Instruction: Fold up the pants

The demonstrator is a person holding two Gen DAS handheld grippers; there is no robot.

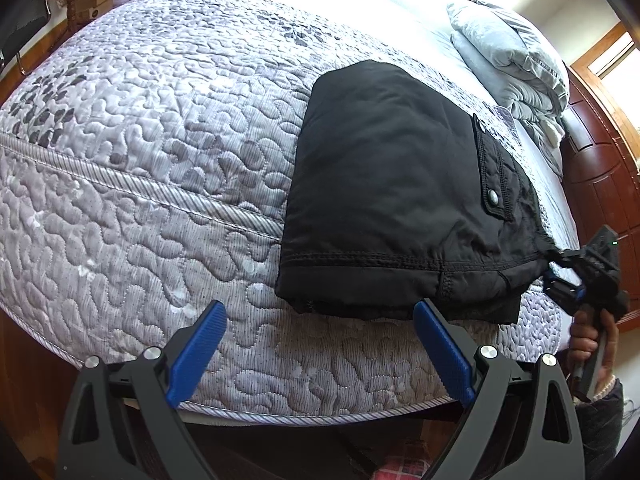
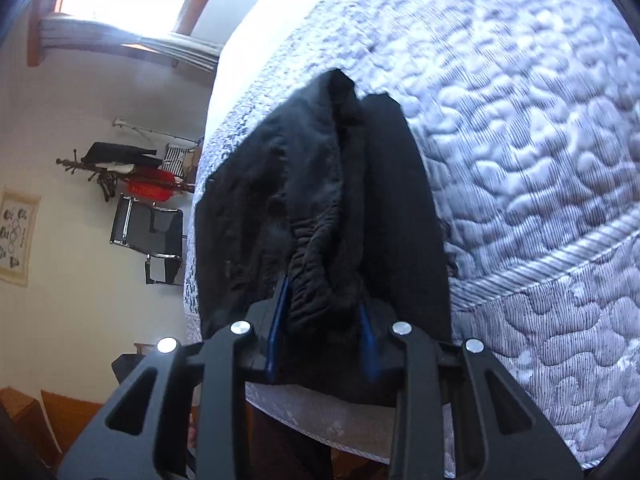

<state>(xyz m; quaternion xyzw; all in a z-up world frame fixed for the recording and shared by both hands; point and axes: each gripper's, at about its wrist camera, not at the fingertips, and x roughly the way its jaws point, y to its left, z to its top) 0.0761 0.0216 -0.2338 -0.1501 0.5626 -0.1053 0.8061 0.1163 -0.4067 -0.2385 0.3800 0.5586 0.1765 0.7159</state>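
Pants (image 1: 392, 184), black and folded into a thick block, lie on the quilted grey bedspread (image 1: 160, 140) near the bed's near edge, the snap-buttoned pocket flap (image 1: 494, 176) facing up; the left gripper (image 1: 320, 344) hangs over the bedspread just in front of the fold, tilted steeply down, its blue pads (image 1: 198, 352) spread wide and released with nothing between them, the right-hand pad's tip just at the hem; the right gripper (image 2: 324, 312) comes in from the side at the waistband (image 2: 312, 264), angled down, its blue pads clenched on a bunch of gathered elastic fabric; in the left wrist view that gripper shows at the far right edge, a hand (image 1: 588, 340) wrapped round its handle and a small green light on its body; no brand, label or readable writing shows on the pants or the tools; a wall hanging (image 2: 16, 236) carries marks too small to read; the right gripper's pads are mostly buried in cloth, and the right wrist view is blurred; folded grey bedding (image 1: 508, 52) sits by the headboard, partly washed out by window glare.
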